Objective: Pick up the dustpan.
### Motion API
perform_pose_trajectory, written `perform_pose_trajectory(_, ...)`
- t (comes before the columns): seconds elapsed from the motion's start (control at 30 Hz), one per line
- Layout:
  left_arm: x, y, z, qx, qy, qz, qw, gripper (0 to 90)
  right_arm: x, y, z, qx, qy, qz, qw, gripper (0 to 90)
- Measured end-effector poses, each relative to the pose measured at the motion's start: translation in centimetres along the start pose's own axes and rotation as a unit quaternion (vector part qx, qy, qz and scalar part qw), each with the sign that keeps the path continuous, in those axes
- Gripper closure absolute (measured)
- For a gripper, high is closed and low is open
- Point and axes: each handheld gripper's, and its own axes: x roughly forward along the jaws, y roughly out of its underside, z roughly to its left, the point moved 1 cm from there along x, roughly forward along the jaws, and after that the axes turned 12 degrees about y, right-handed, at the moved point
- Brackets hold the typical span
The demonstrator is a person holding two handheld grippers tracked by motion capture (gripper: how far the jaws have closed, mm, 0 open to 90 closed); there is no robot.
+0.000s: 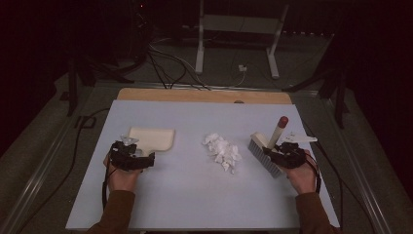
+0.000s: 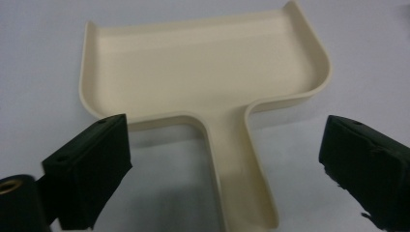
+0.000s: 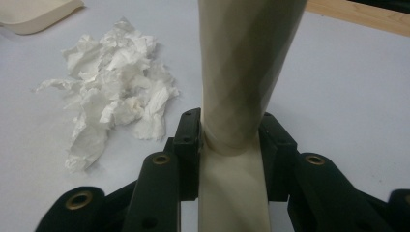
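The high view looks forward and down from the person's side, taking in the whole surface (image 1: 195,195). The left gripper view sits close, facing the dustpan (image 2: 203,72) at its 12 o'clock. The right gripper view looks along the brush handle (image 3: 241,72); it shares the paper scraps (image 3: 116,106) with the high view, at its 10 o'clock.

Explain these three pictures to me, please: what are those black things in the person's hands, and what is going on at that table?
A person sits at a table holding a hand-operated clamp, called a gripper, in each hand. The wide picture comes from a camera above; the other two come from small cameras riding on each gripper, looking along its black jaws.

The left gripper is open, its jaws on either side of the handle of a cream dustpan lying flat, not yet gripping it. The right gripper is shut on the handle of a cream brush with a red tip, its bristles resting on the table. Between them lies a pile of crumpled white paper, probably meant to be swept into the pan.
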Motion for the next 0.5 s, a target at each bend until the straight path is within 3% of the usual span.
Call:
perform_pose_trajectory(0.33, 0.9, 0.1, -0.3, 0.0, 0.001, 0.022, 0.9998, 22.5, 0.0, 0.1, -0.1, 0.002, 0.001, 0.0, 1.0, 66.9)
perform_pose_trajectory(0.5, 1.3, 0.2, -0.5, -0.001, -0.01, 0.037, 0.9992, 29.1, 0.0, 0.1, -0.1, 0.003, 0.0, 0.0, 1.0, 66.9)
